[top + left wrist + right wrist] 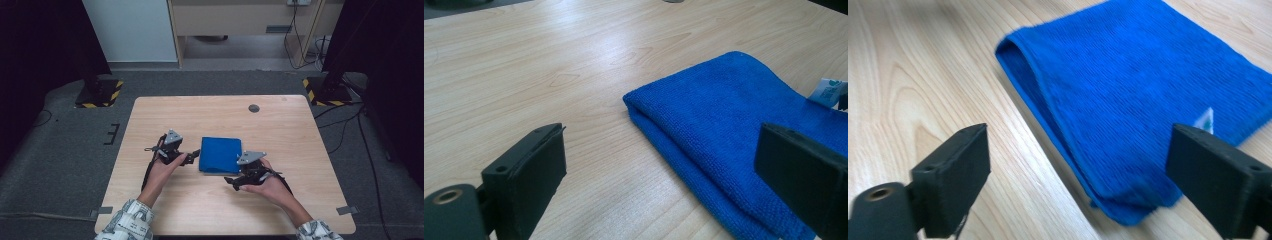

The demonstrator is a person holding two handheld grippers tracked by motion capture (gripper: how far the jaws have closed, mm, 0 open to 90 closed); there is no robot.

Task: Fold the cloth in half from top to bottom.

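A folded blue microfibre cloth (220,155) lies flat near the middle of the pale wooden table (280,130), a little toward the person's side. The left gripper (192,158) sits just off the cloth's left edge, its black jaws pointing at it, spread wide with nothing between them. In the left gripper view the folded corner of the cloth (724,130) lies ahead between the two jaws, resting on the wood, and neither pad presses on it. The right gripper (233,182) is at the cloth's near right corner, low over the table, its jaws likewise released and wide apart. In the right gripper view the cloth (1128,95) spreads out ahead and its near corner lies on the table between the open jaws, untouched by either pad.

Each gripper is carried in a hand coming up from the near edge, with patterned sleeves (127,220) at the wrists. A small dark round disc (254,108) is set into the tabletop toward the far side, well apart from the cloth. Nothing lies between either gripper and the cloth.

The gripper views show the stacked folded layers along the cloth's edge and a small white label (828,91) at its side, which the high view is too coarse to show. The high view gives the grey floor and two black stands with yellow-striped bases (100,92) beyond the table.
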